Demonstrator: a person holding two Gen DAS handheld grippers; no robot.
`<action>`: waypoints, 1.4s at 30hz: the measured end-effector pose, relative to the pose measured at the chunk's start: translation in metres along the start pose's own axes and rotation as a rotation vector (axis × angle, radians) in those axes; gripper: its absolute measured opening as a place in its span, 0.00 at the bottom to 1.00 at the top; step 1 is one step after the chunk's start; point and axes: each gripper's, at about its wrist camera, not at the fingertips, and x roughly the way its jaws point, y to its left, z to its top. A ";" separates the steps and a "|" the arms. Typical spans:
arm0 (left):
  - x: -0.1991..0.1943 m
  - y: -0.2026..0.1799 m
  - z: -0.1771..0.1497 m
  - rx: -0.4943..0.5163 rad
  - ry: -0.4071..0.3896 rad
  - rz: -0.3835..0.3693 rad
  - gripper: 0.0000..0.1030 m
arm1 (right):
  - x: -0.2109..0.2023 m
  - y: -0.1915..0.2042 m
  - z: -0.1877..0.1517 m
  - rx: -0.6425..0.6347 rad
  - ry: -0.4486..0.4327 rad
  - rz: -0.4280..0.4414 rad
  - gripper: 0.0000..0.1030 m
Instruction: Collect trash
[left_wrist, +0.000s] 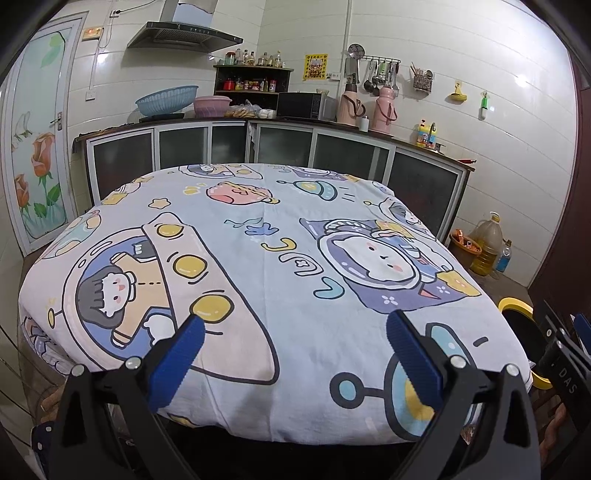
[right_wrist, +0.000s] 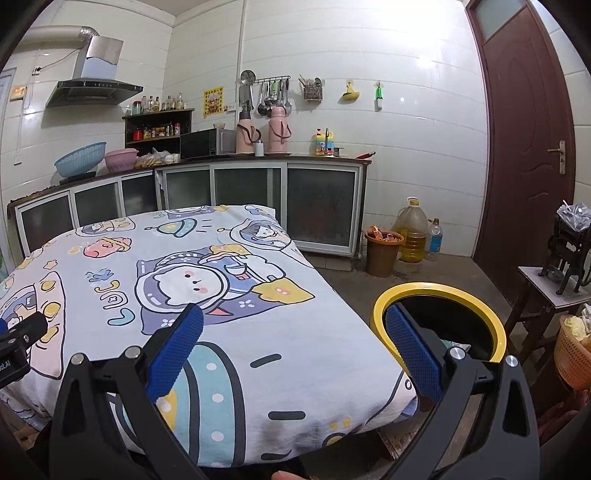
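Note:
A table under a cartoon-print cloth (left_wrist: 280, 258) (right_wrist: 229, 332) fills both views, and no loose trash shows on it. A black bin with a yellow rim (right_wrist: 439, 321) stands on the floor at the table's right front corner; its edge shows in the left wrist view (left_wrist: 517, 314). My left gripper (left_wrist: 295, 332) hangs open above the cloth's near edge, nothing between its blue pads. My right gripper (right_wrist: 295, 328) is open too, its right finger (right_wrist: 413, 350) over the bin's rim and its left finger over the cloth. The right gripper's body shows at the left wrist view's right edge (left_wrist: 561, 354).
Kitchen cabinets (left_wrist: 280, 147) with bowls, a microwave and flasks line the back wall. A brown bucket (right_wrist: 382, 251), an oil jug (right_wrist: 412, 232) and a bottle stand in the corner. A brown door (right_wrist: 524, 147), a small stand (right_wrist: 550, 299) and an orange basket (right_wrist: 572, 350) are at right.

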 end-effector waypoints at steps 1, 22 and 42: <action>0.000 0.000 0.000 0.002 0.000 0.001 0.92 | 0.000 0.000 0.000 0.000 0.001 0.001 0.92; 0.001 -0.004 -0.004 0.002 0.009 -0.011 0.92 | 0.003 -0.001 -0.004 -0.002 0.018 0.001 0.92; 0.004 -0.005 -0.005 0.008 0.016 -0.021 0.92 | 0.008 -0.001 -0.005 -0.004 0.040 -0.005 0.92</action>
